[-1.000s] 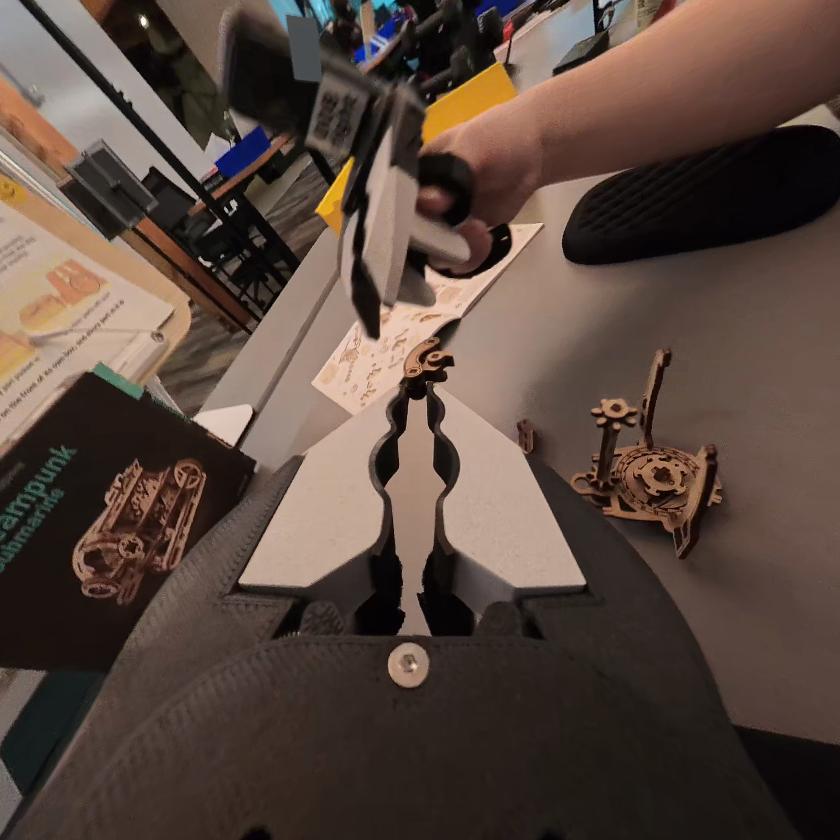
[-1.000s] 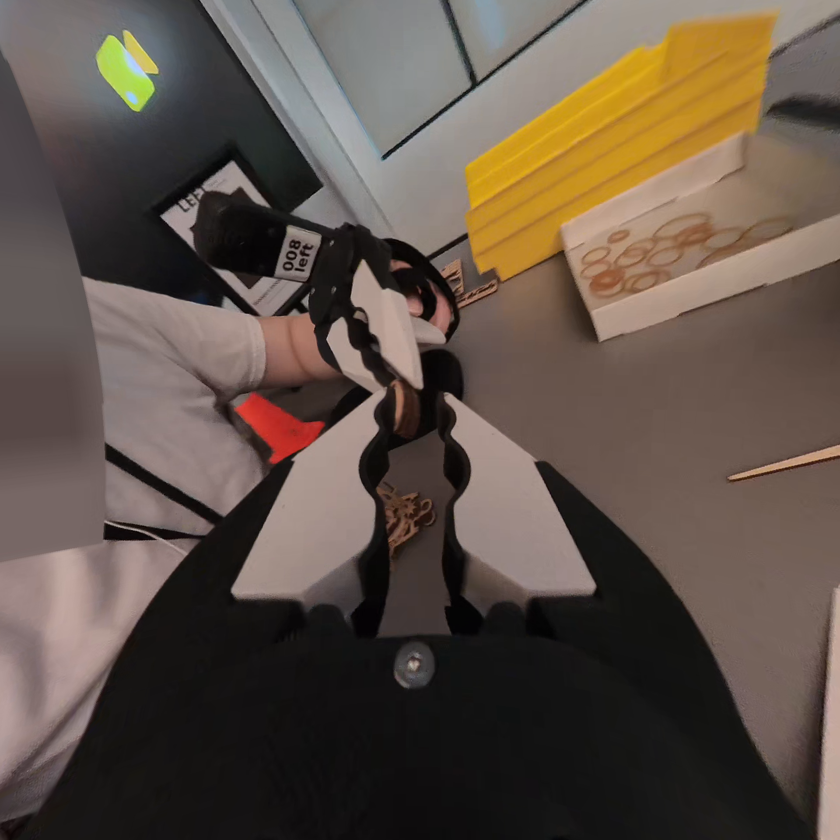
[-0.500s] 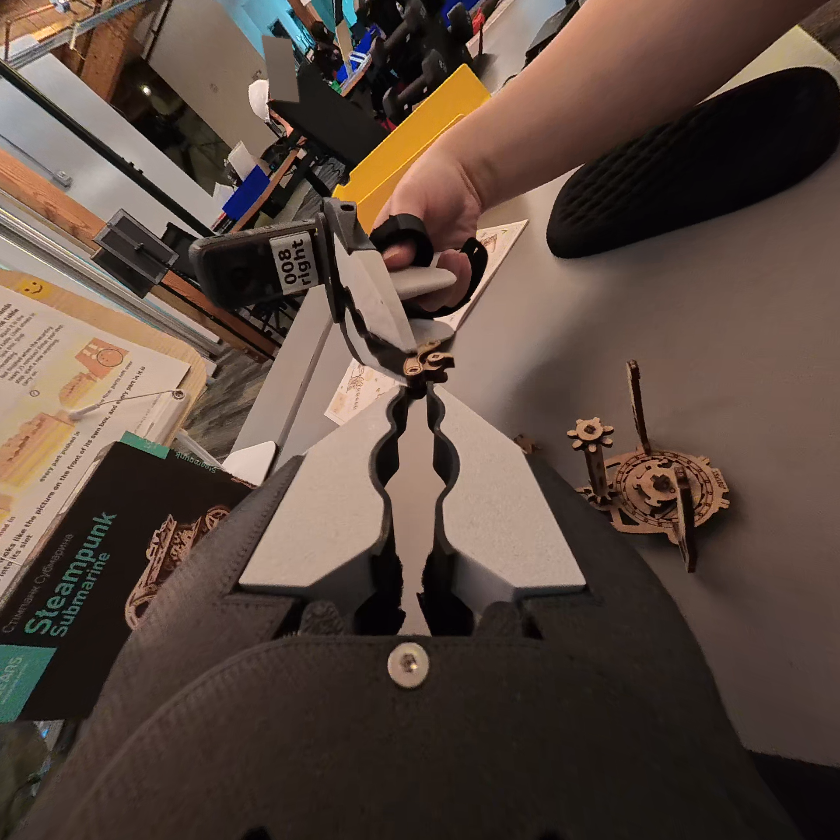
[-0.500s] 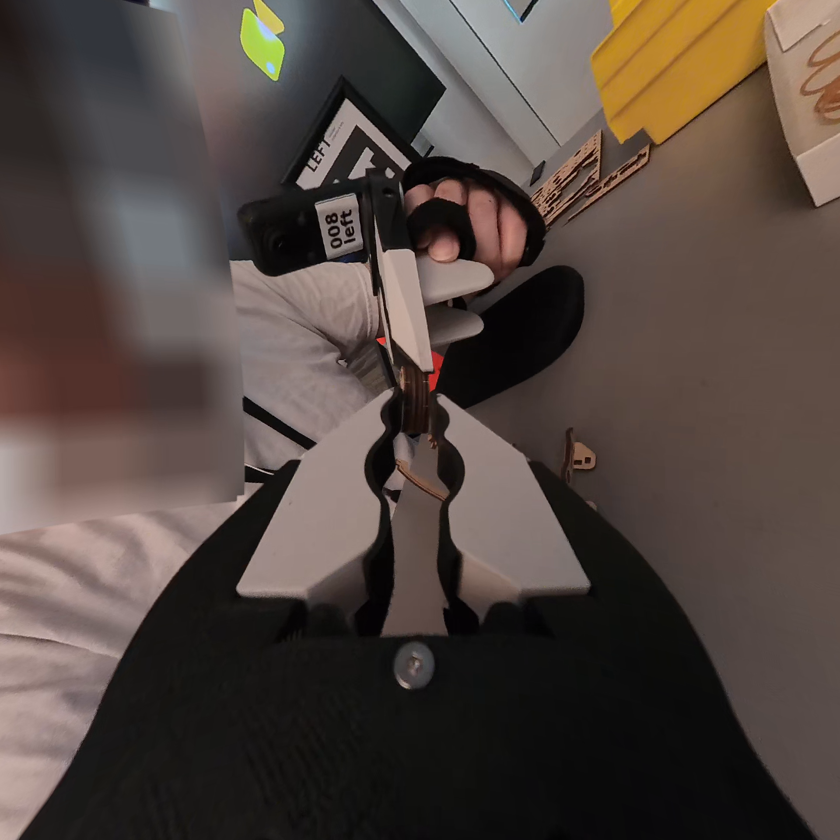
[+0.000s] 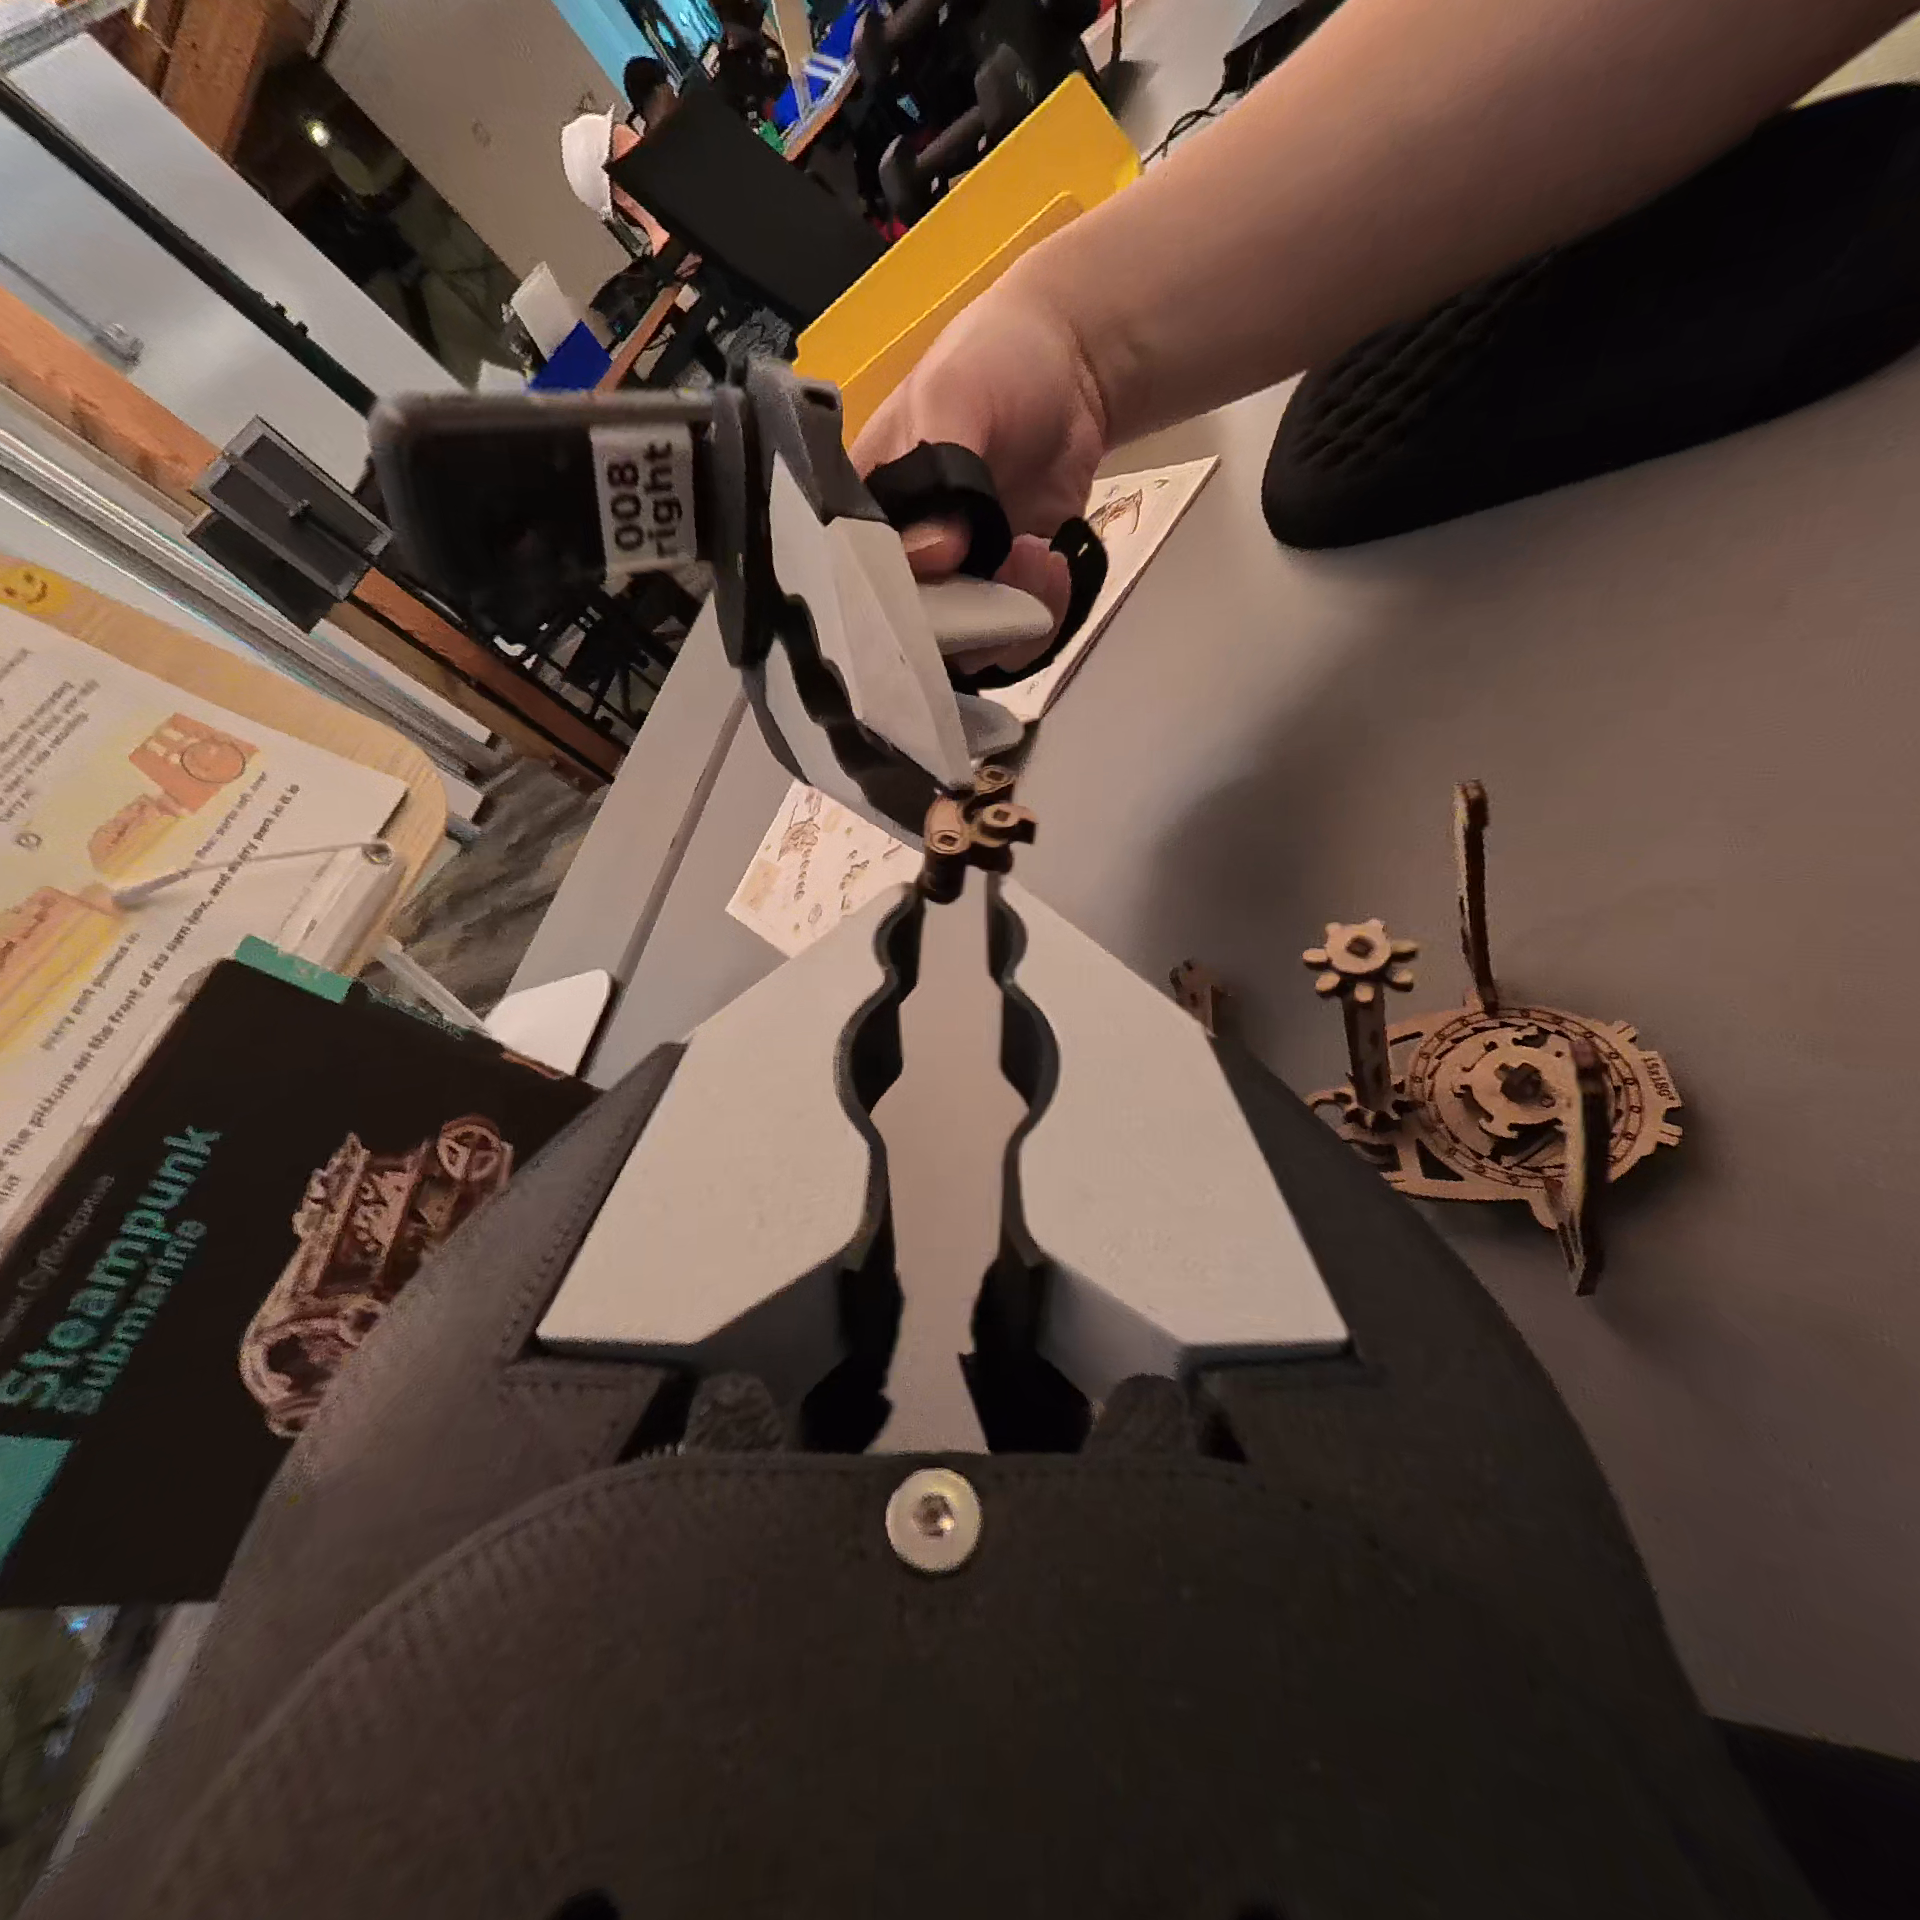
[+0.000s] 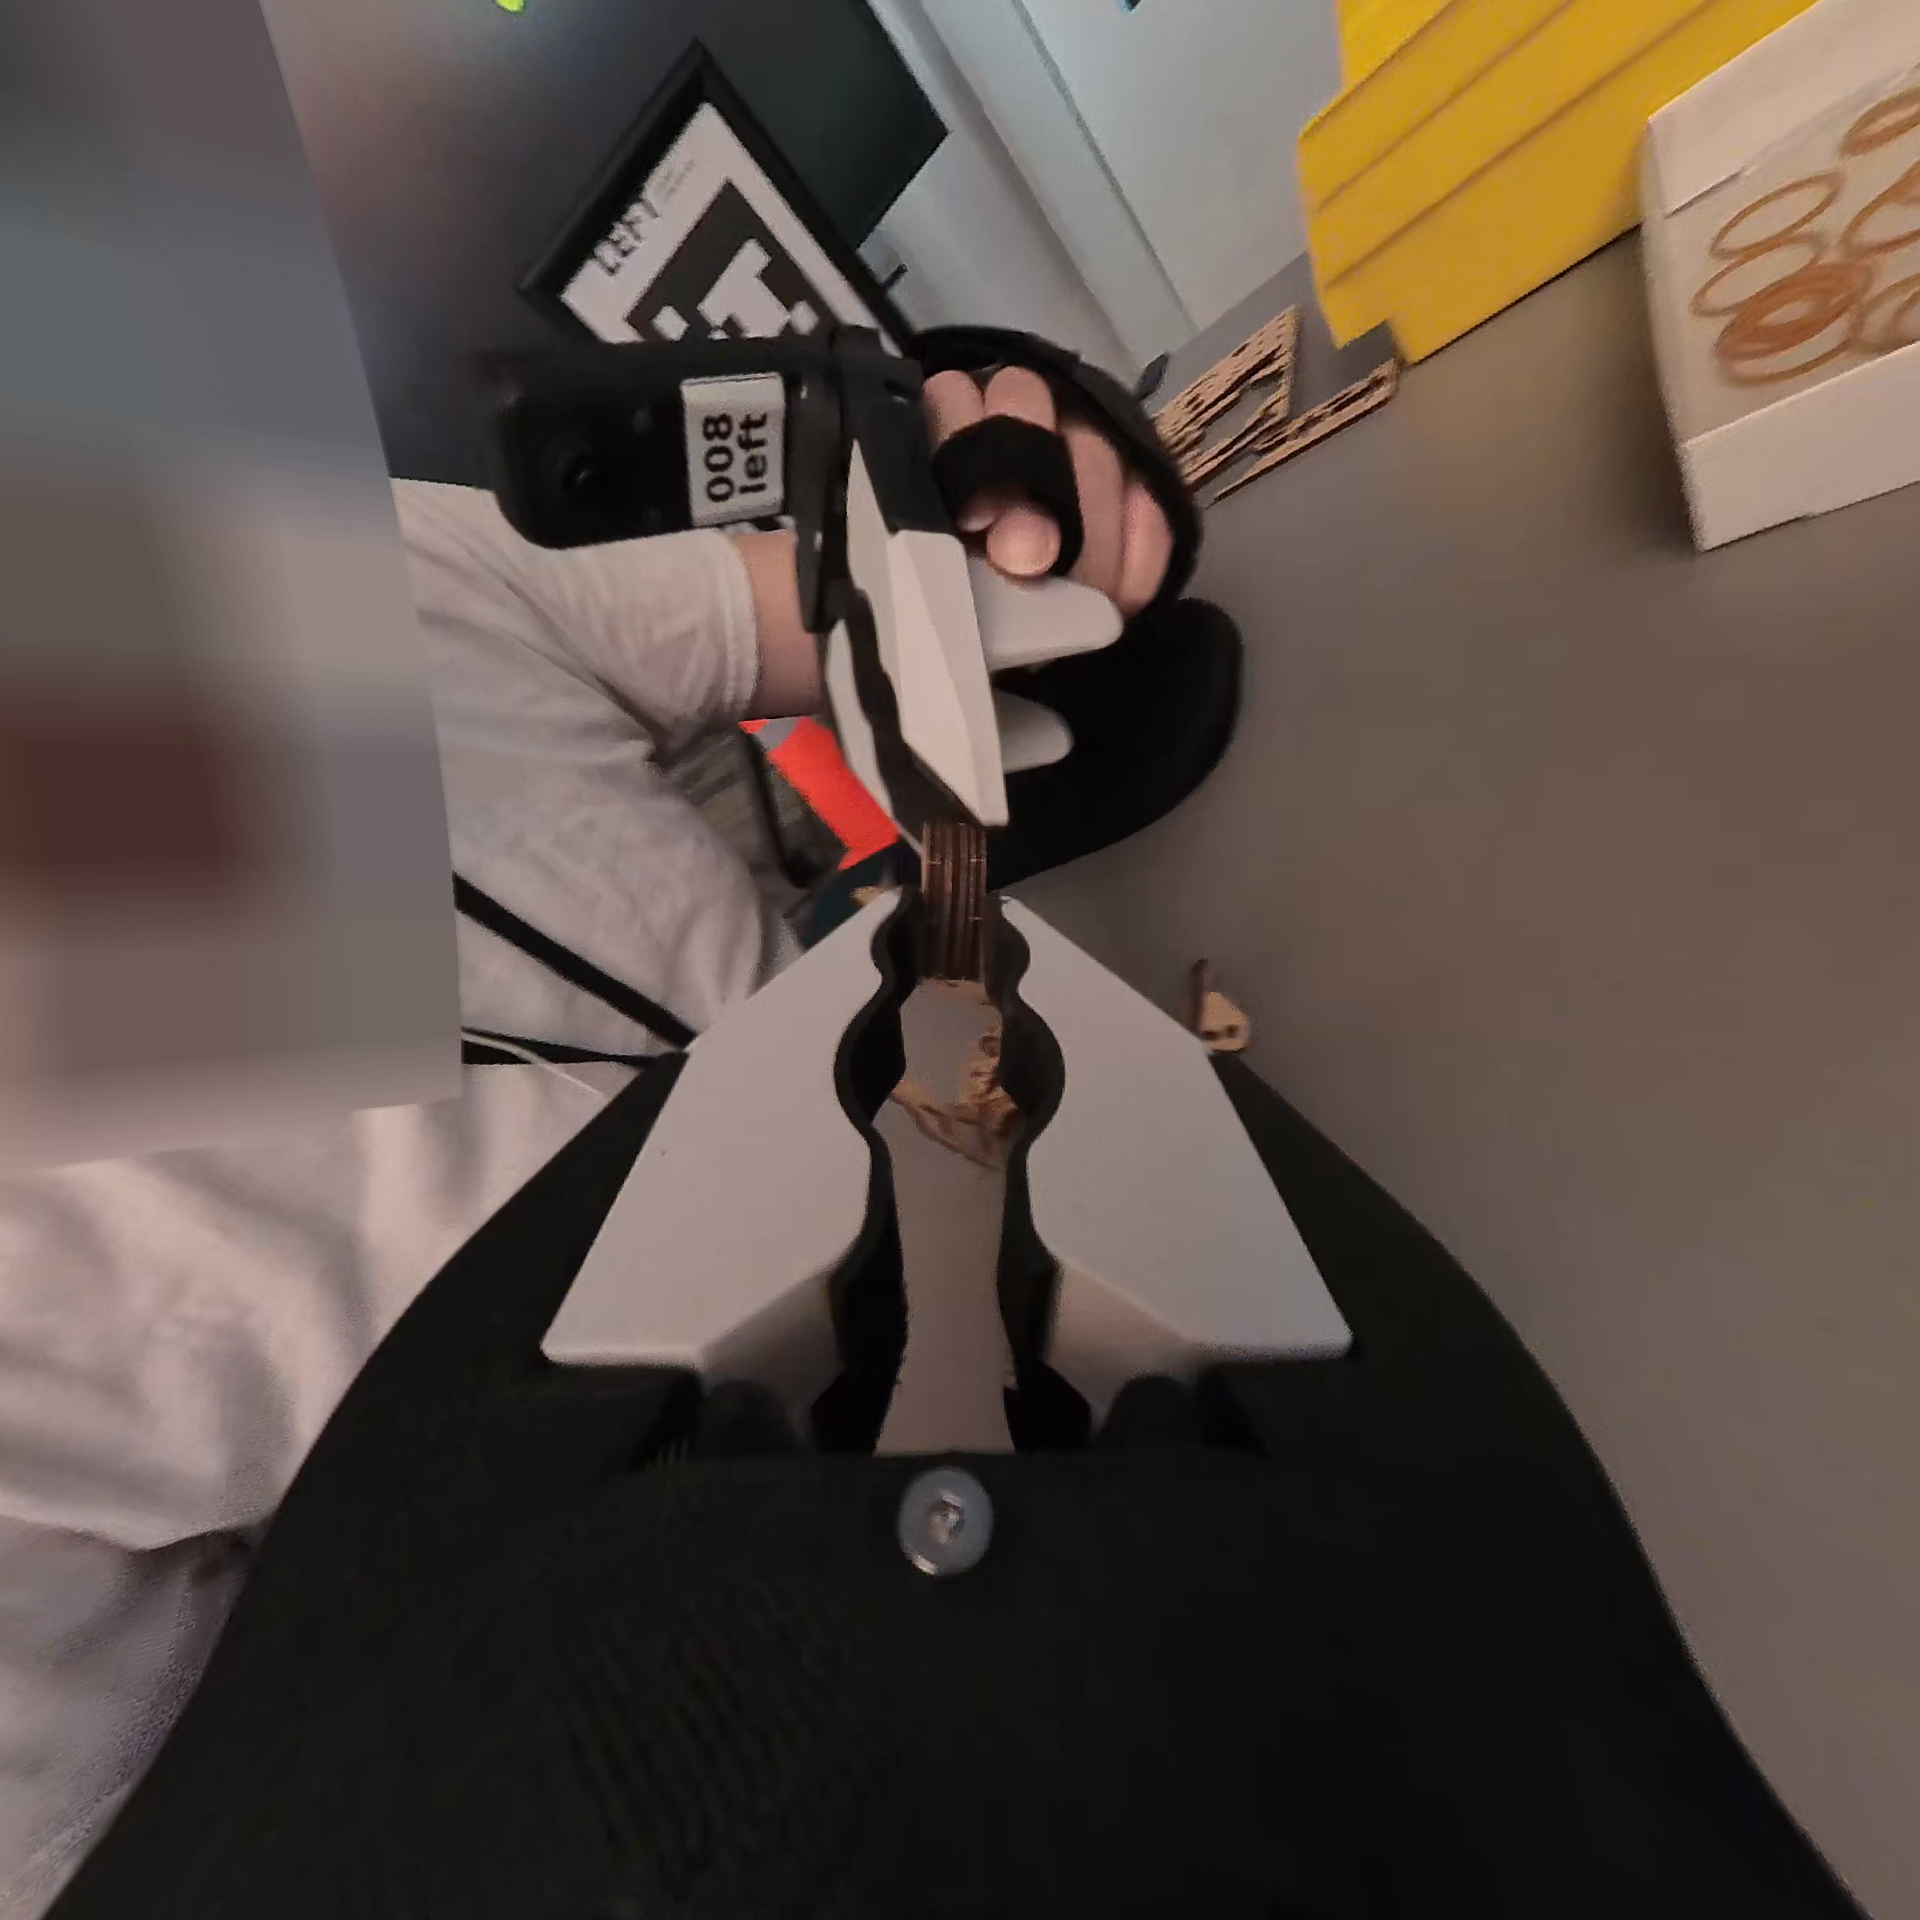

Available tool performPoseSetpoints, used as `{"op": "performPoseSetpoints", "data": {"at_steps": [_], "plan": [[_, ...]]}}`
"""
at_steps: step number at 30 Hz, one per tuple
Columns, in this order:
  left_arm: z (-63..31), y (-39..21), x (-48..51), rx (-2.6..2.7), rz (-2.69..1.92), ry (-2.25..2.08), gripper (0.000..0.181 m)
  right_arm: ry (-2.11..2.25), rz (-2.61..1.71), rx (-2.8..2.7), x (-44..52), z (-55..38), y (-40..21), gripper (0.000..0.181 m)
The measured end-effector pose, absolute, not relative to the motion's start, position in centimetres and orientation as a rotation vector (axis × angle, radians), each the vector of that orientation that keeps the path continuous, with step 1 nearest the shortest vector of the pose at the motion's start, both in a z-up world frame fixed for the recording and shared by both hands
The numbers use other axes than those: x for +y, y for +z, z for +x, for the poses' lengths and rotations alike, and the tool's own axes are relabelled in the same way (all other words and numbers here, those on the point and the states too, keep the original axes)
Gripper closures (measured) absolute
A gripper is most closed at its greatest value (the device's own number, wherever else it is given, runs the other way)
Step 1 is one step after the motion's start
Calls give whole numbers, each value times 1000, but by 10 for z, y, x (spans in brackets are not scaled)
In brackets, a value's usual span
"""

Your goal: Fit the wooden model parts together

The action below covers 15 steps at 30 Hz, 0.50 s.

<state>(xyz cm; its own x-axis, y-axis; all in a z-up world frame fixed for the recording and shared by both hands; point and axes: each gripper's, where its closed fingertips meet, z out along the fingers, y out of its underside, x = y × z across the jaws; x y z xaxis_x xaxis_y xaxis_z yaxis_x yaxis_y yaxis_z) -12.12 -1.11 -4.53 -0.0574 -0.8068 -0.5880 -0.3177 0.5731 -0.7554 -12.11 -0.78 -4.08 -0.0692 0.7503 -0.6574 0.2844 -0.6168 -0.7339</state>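
Since the earlier frame, the right gripper [image 5: 961, 784] is brought tip to tip with the left gripper [image 5: 954, 896], both clamped on one small wooden part [image 5: 971, 831].

small layered wooden part [image 5: 971, 831], held aloft, round geared assembly [image 5: 1496, 1101] on table

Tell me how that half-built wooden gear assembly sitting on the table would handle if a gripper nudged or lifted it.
The wooden gear assembly looks thin and laser-cut, so it is probably light and would slide on the smooth grey table rather than resist. Its flat base should keep it from tipping, but the slim uprights and the small gear on a post look easy to snap or pop loose if squeezed.
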Motion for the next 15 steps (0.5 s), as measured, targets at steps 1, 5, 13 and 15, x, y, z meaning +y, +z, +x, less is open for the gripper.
{"op": "performPoseSetpoints", "data": {"at_steps": [1, 5, 13, 15], "plan": [[-124, -48, -10, 1636, -995, -555, 164, 1626, -1862, -1093, 2, -120, -47, 172], [-138, -77, 1, 1646, -1308, -762, 146, 1232, -1965, -1111, 24, -112, -78, 172], [-129, -123, -3, 1765, -1477, -754, 117, 892, -2038, -1352, 10, -123, -116, 171], [-127, -132, -6, 1814, -1481, -754, 119, 881, -2059, -1368, 10, -124, -119, 171]]}}
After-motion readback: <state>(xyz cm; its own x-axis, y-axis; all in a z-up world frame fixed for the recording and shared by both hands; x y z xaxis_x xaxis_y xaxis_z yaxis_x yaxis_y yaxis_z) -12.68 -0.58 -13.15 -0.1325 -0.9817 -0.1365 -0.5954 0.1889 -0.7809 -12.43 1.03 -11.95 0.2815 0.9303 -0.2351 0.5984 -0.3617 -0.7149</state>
